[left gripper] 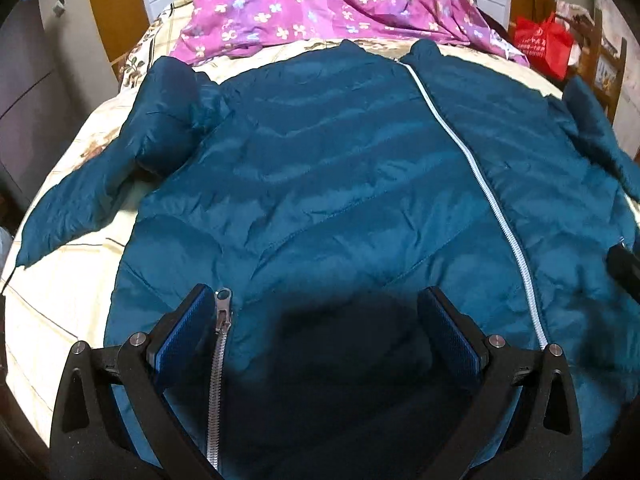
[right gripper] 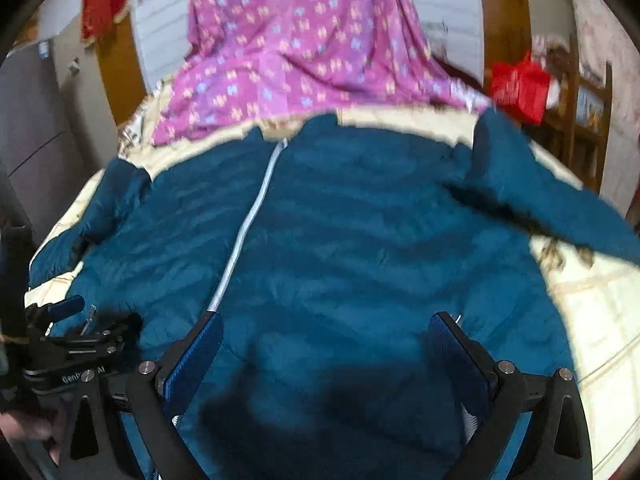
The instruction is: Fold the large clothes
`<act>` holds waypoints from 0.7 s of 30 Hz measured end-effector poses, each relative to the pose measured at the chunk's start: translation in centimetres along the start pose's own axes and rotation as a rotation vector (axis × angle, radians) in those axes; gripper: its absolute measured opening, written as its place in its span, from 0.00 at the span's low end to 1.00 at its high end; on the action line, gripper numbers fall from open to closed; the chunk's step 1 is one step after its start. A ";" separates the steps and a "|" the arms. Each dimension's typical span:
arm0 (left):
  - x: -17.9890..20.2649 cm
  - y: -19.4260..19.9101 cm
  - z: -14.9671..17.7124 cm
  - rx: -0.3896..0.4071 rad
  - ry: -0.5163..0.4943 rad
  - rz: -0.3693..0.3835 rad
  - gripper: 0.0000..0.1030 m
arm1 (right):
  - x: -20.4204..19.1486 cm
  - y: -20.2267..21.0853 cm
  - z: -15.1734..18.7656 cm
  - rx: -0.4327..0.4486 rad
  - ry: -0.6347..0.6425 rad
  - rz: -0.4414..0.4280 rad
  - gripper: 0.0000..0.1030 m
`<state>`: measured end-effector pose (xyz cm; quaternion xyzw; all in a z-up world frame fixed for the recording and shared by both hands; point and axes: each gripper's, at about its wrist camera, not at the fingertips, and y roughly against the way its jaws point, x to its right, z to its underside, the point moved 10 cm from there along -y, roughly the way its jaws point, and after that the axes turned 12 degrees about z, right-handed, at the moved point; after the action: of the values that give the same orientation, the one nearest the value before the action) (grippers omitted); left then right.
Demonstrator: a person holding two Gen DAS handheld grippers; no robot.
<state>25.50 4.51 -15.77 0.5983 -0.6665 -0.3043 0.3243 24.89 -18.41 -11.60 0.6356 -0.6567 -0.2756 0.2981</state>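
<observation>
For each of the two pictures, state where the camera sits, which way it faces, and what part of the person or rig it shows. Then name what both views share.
Left wrist: on the left gripper, low over the teal jacket's hem, facing its collar; own open fingers show.
Right wrist: on the right gripper, also at the hem, facing the collar; open fingers and, lower left, the left gripper.
Shared: teal jacket, white zipper, purple floral cloth, red bag.

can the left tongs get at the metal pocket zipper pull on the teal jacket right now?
Probably yes. The left tongs stand open over the teal puffer jacket, and the silver pocket zipper pull lies uncovered just beside the left finger's blue pad; a small sideways shift should bracket it.
</observation>
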 end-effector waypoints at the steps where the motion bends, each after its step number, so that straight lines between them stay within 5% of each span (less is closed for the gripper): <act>1: 0.1 0.0 0.1 0.000 0.000 -0.002 1.00 | 0.1 -0.7 0.6 -0.038 -0.007 0.008 0.99; 5: -0.1 -0.7 0.4 -0.015 0.025 0.011 1.00 | 0.1 -2.6 2.4 -0.147 0.010 0.031 0.99; 21: -0.2 -1.1 0.5 -0.014 0.042 0.024 1.00 | 0.0 -2.9 3.5 -0.138 0.113 0.087 1.00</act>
<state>25.75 4.64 -17.00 0.5943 -0.6647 -0.2922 0.3460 24.21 -18.61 -16.13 0.5989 -0.6454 -0.2706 0.3894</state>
